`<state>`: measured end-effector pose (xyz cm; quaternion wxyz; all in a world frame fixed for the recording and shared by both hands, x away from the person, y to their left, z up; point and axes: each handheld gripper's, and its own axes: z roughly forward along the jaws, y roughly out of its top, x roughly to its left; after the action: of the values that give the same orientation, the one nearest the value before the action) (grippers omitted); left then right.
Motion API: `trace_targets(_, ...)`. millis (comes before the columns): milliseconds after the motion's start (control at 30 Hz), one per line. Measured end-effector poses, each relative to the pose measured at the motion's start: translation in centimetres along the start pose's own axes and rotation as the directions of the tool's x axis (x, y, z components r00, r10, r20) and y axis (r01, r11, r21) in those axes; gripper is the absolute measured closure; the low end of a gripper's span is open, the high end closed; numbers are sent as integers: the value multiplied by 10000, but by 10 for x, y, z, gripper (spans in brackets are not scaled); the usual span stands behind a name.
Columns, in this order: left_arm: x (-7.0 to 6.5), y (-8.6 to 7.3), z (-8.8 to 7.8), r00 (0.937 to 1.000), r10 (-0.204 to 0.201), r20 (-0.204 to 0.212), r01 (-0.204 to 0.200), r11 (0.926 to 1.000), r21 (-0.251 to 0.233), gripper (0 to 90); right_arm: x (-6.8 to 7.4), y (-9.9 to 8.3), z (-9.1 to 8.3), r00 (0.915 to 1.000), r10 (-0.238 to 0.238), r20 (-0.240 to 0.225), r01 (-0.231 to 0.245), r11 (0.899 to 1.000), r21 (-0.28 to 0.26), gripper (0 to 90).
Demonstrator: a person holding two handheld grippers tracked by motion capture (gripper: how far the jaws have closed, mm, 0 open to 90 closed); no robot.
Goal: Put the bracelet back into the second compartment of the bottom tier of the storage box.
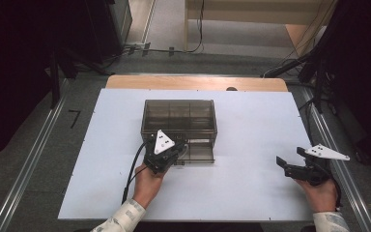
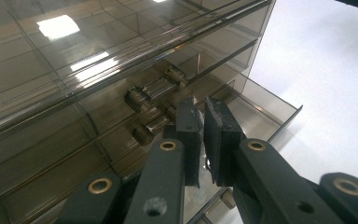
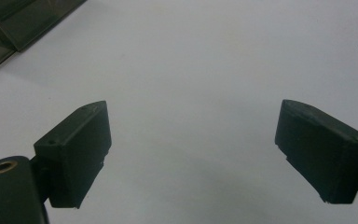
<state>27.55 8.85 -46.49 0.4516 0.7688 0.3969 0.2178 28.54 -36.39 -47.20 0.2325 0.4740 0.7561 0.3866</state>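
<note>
A smoky drawer box (image 1: 178, 116) sits on the white table (image 1: 251, 188).

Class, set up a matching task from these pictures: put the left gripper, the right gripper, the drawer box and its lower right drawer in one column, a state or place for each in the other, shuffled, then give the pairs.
Things
1. left gripper
2. right gripper
3. drawer box
4. lower right drawer

States or places
A. pulled partly out
B. jaws wide apart over bare white tabletop
C. smoky clear plastic, at the middle of the table
D. jaws shut at the box front

Pairs: 1-D, 2-B, 3-C, 4-A
</note>
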Motion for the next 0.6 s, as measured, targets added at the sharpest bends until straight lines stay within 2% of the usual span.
trace_targets(600,0,-2,1,10000,37,-74,-36,10000,53,845,0,0,0,10000,-5,-4,5,10000,-13,91)
